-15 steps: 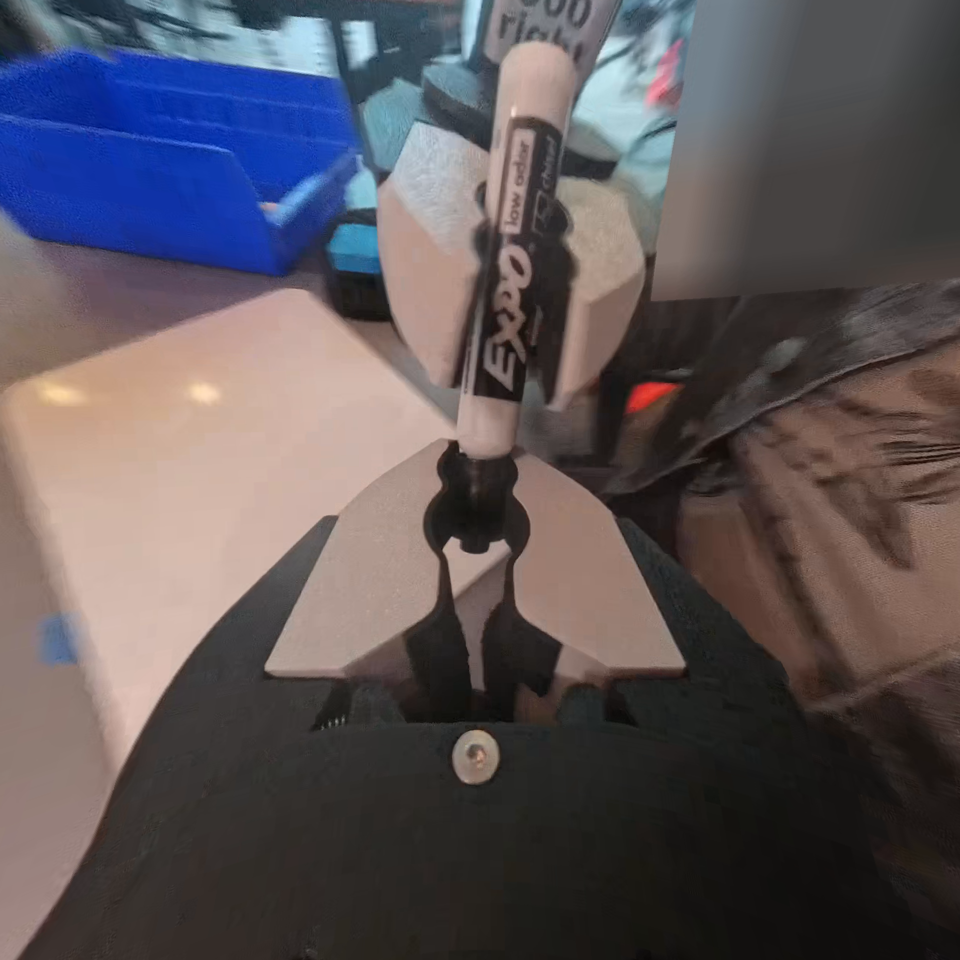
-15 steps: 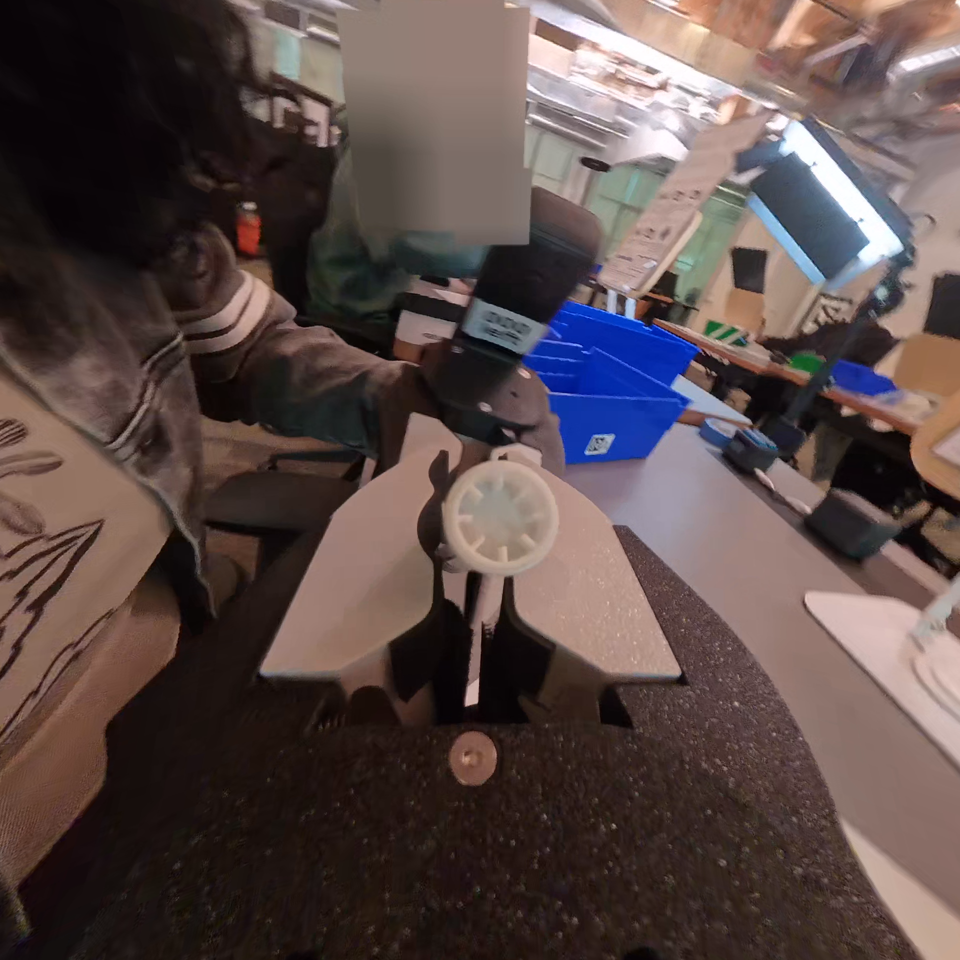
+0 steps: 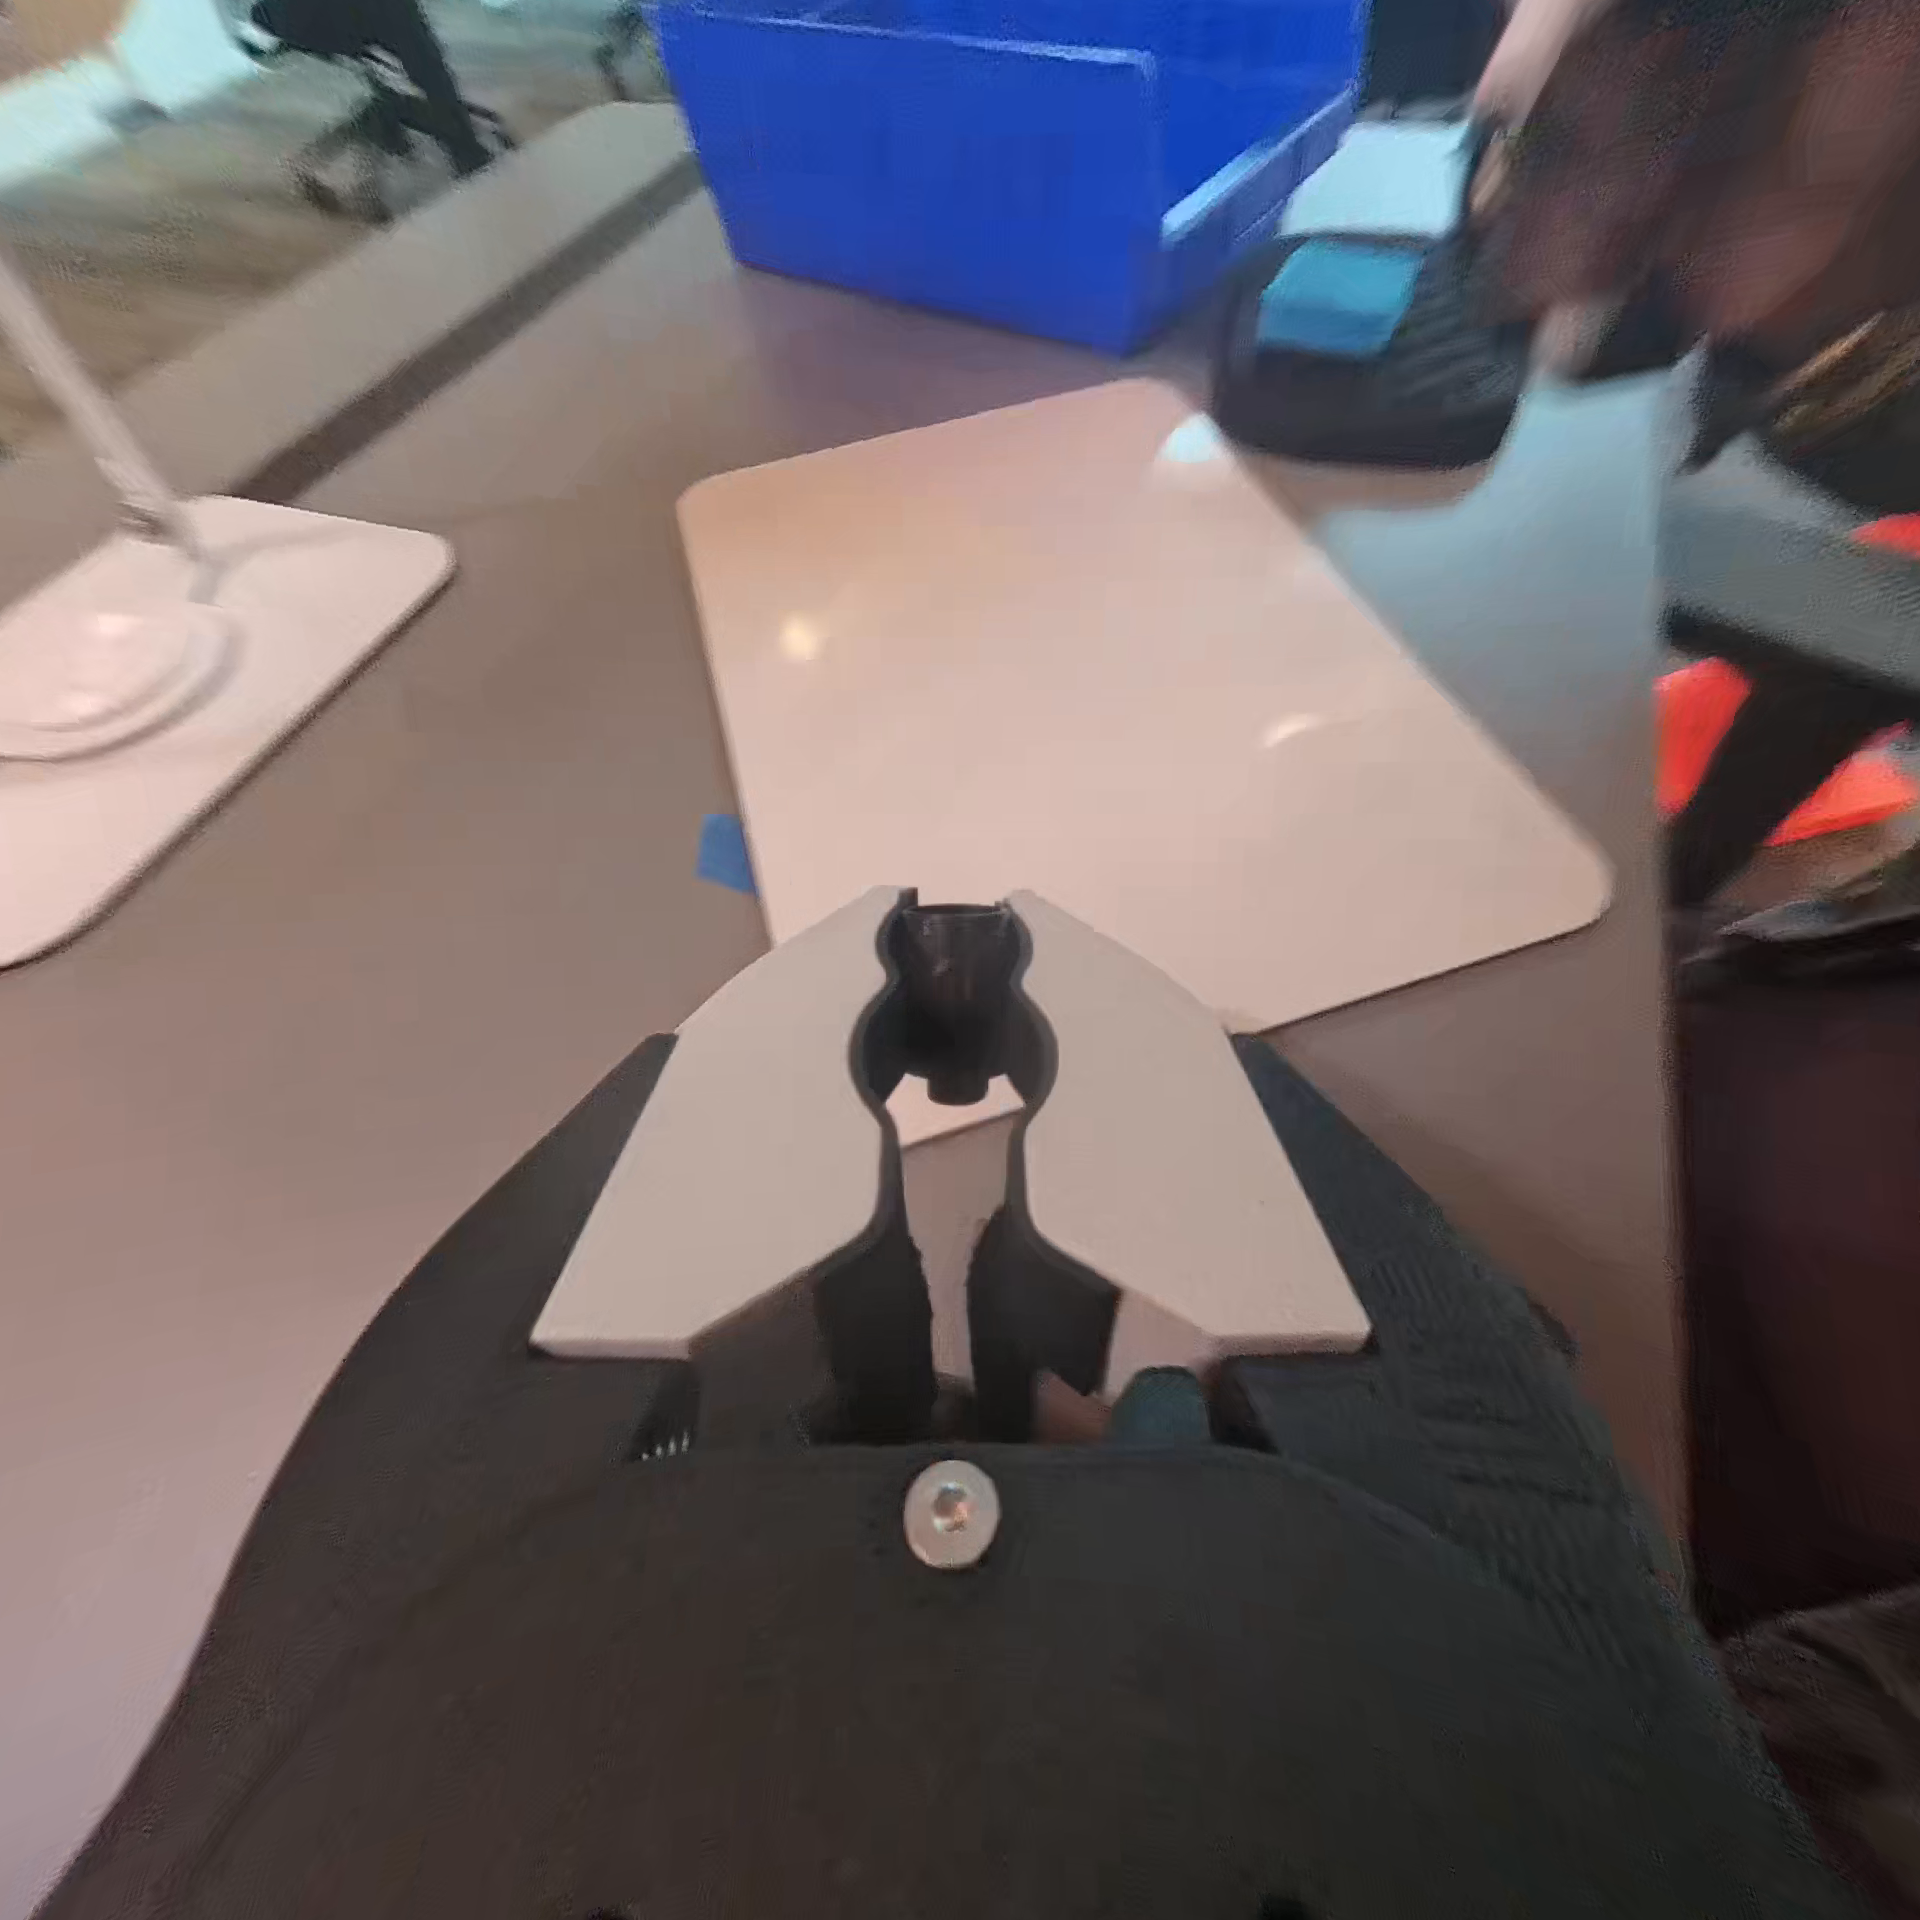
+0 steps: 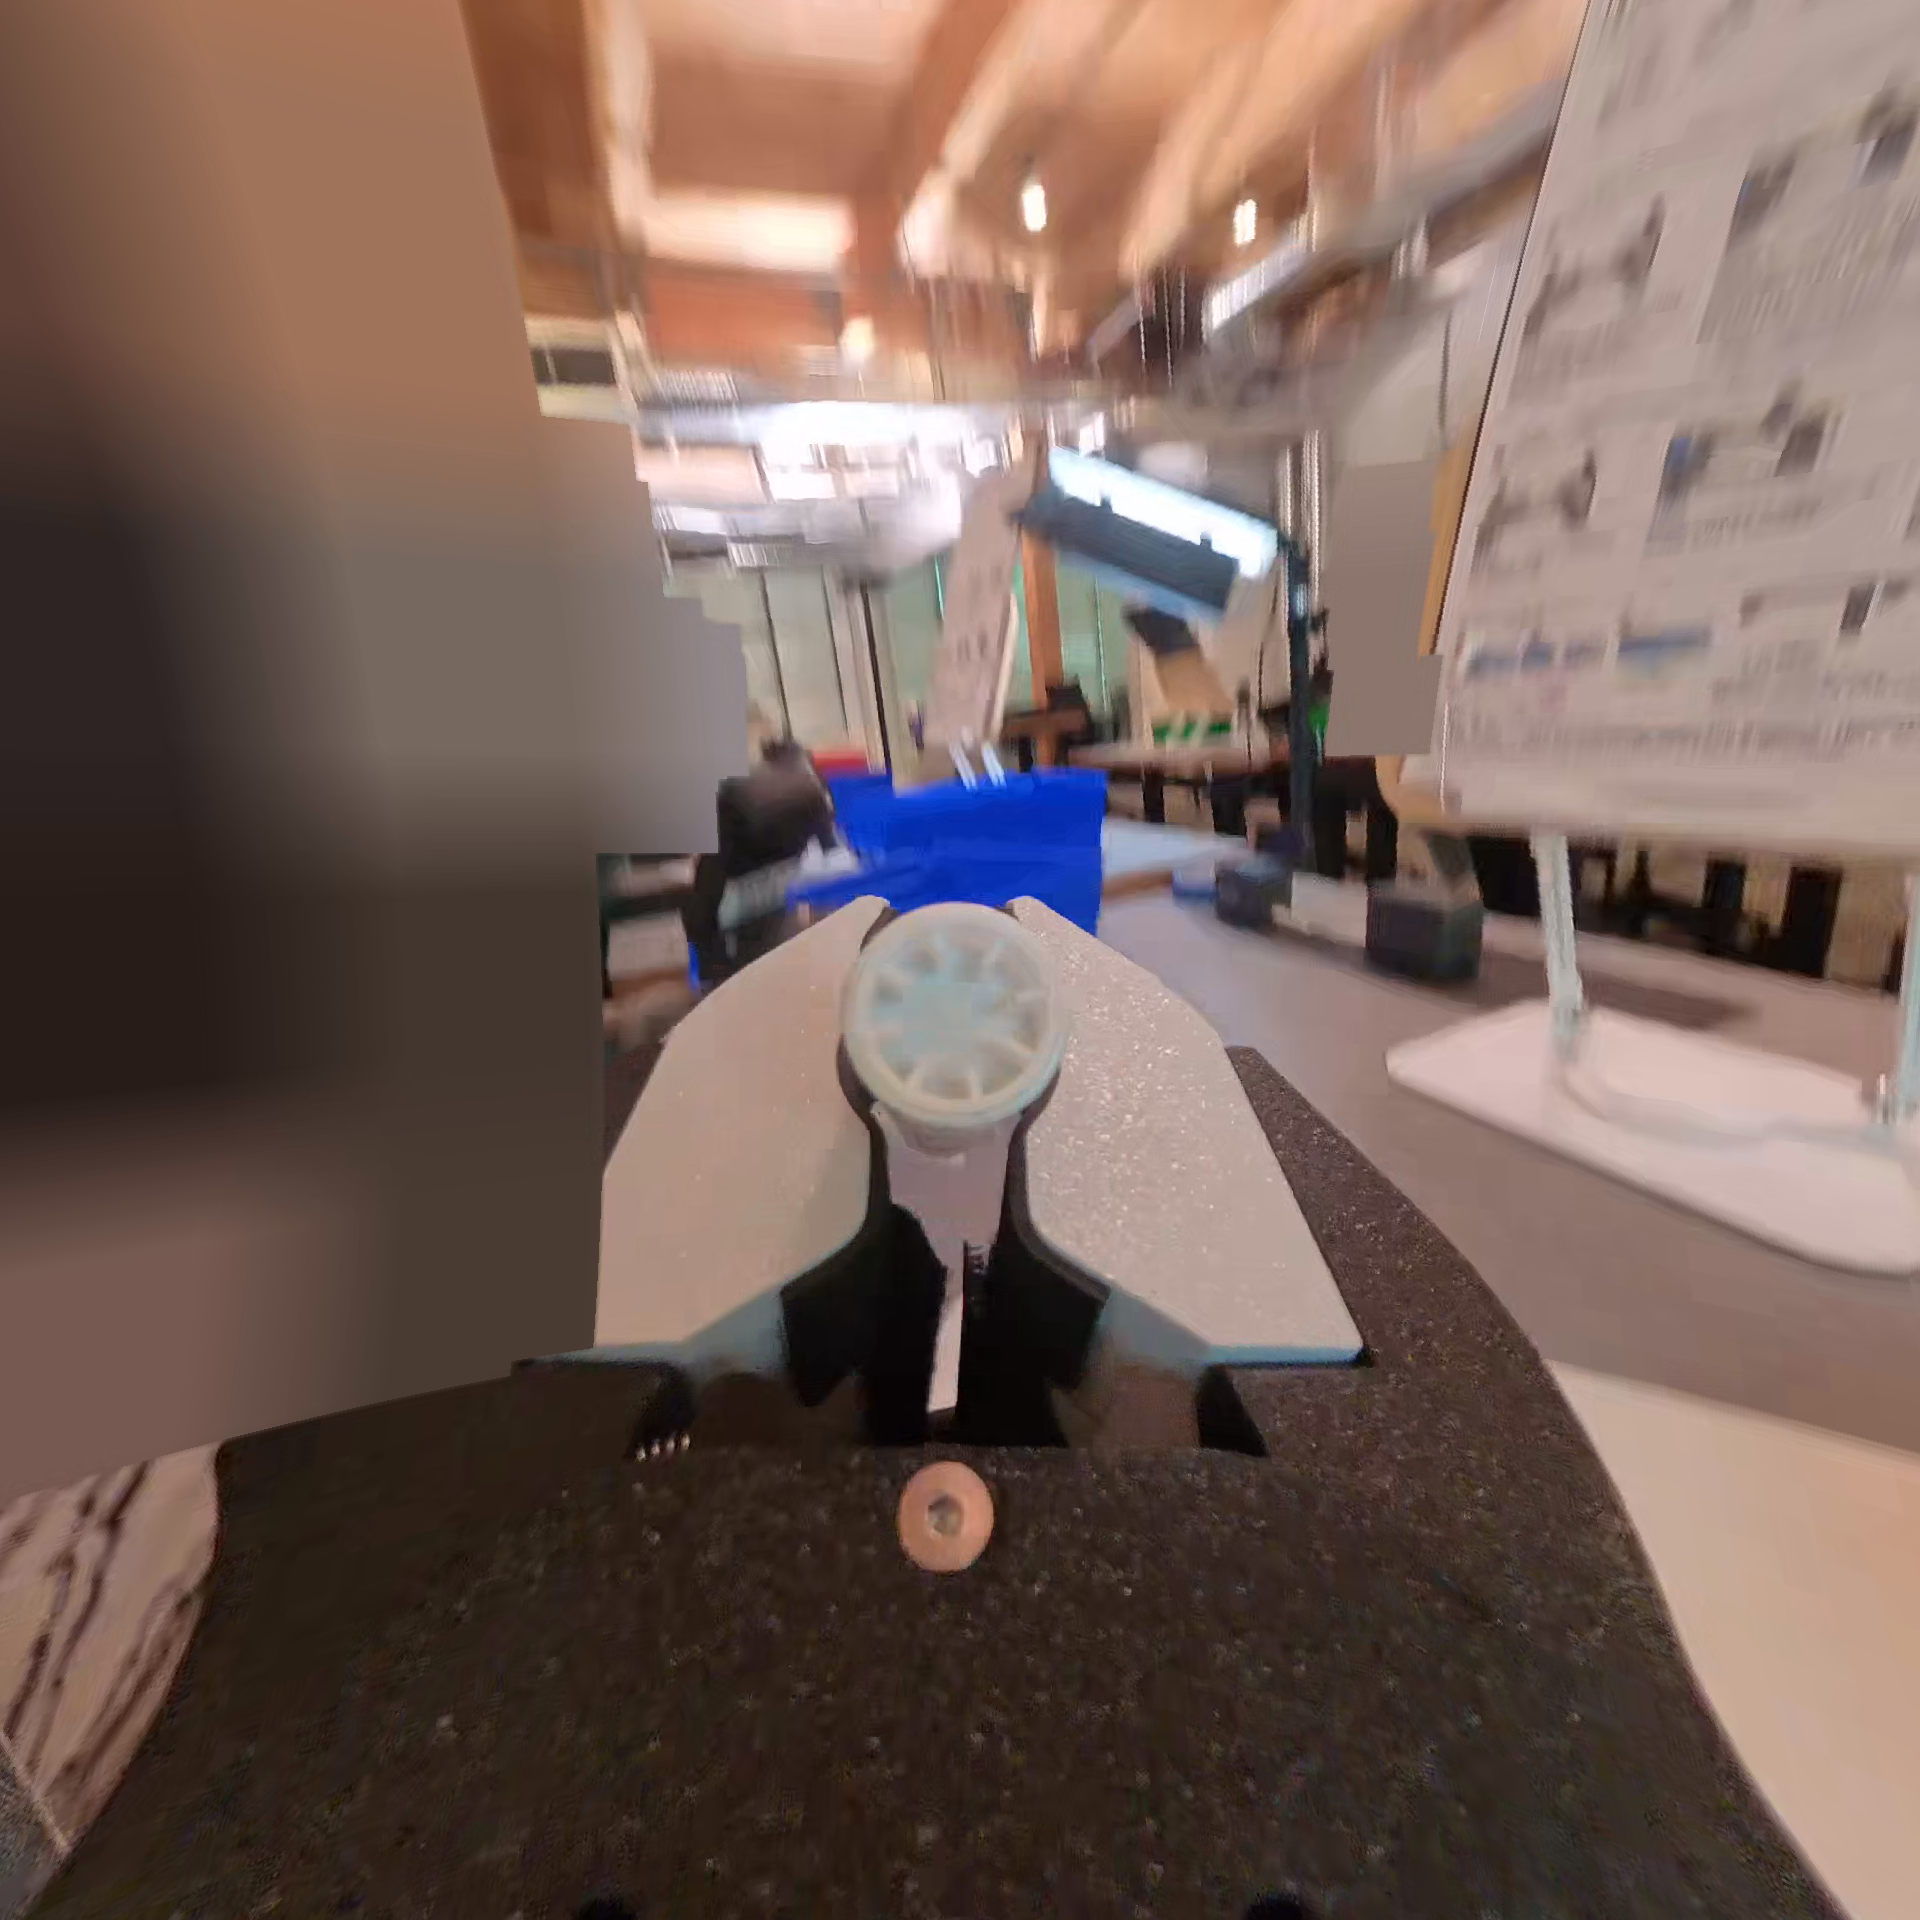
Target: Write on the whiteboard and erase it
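Left gripper (image 3: 957, 920): fingers pinch a small black plastic marker cap (image 3: 951, 977), light and rigid. Right gripper (image 4: 951, 925): fingers clamp the white cylindrical marker (image 4: 951, 1023), butt end toward camera; light, stiff, smooth barrel, so a mid-barrel hold likely steadies writing. Beyond, the blank glossy white rectangular whiteboard (image 3: 1091, 665) lies flat on the grey table (image 3: 416, 935); blue plastic bin (image 3: 935, 177) behind.

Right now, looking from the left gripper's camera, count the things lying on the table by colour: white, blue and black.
White: 2, the whiteboard and the stand base
Blue: 2, the bin and the tape piece
Black: 1, the block with a light blue top
Total: 5
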The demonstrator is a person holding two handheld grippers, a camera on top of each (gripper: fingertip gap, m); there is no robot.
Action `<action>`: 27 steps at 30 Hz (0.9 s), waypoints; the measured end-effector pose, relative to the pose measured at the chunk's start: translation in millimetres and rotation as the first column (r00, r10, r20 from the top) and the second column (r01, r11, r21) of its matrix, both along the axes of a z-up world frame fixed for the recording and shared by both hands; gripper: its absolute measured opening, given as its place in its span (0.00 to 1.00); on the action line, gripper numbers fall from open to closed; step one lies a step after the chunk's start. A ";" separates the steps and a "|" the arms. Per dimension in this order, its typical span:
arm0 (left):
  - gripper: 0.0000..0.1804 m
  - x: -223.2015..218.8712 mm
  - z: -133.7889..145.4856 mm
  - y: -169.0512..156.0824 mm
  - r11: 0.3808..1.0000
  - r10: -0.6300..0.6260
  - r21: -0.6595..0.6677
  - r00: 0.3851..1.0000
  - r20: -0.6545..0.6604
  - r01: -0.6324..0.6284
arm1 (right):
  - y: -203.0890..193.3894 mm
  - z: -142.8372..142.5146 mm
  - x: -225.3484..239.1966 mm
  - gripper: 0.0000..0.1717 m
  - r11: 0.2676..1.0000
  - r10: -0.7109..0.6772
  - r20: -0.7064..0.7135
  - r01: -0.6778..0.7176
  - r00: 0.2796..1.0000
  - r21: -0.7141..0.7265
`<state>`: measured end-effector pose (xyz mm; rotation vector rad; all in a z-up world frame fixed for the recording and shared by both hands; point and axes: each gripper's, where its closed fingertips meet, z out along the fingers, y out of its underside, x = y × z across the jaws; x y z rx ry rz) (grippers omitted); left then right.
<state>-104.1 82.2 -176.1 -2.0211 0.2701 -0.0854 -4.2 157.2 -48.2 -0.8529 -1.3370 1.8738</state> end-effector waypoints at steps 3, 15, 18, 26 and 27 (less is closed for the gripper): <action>0.08 5.2 -8.5 13.8 0.991 -0.096 -0.088 0.992 0.083 0.103 | -13.3 -35.0 -23.4 0.11 0.999 0.031 0.155 -0.036 0.987 0.032; 0.08 -9.9 -50.7 13.9 0.974 -0.109 -0.186 0.987 0.115 0.129 | -39.2 -112.9 -76.1 0.11 0.987 -0.027 0.424 -0.042 0.905 0.153; 0.08 -7.1 -54.5 12.8 0.968 -0.126 -0.206 0.987 0.103 0.145 | -49.4 -124.7 -82.7 0.11 0.978 -0.044 0.453 -0.055 0.890 0.202; 0.08 -2.8 -62.5 10.8 0.952 -0.153 -0.254 0.984 0.087 0.170 | -52.0 -142.0 -87.5 0.11 0.955 -0.086 0.495 -0.070 0.865 0.288; 0.08 -1.9 -63.6 10.5 0.949 -0.159 -0.260 0.984 0.085 0.176 | -51.3 -144.5 -88.6 0.11 0.950 -0.096 0.498 -0.070 0.862 0.304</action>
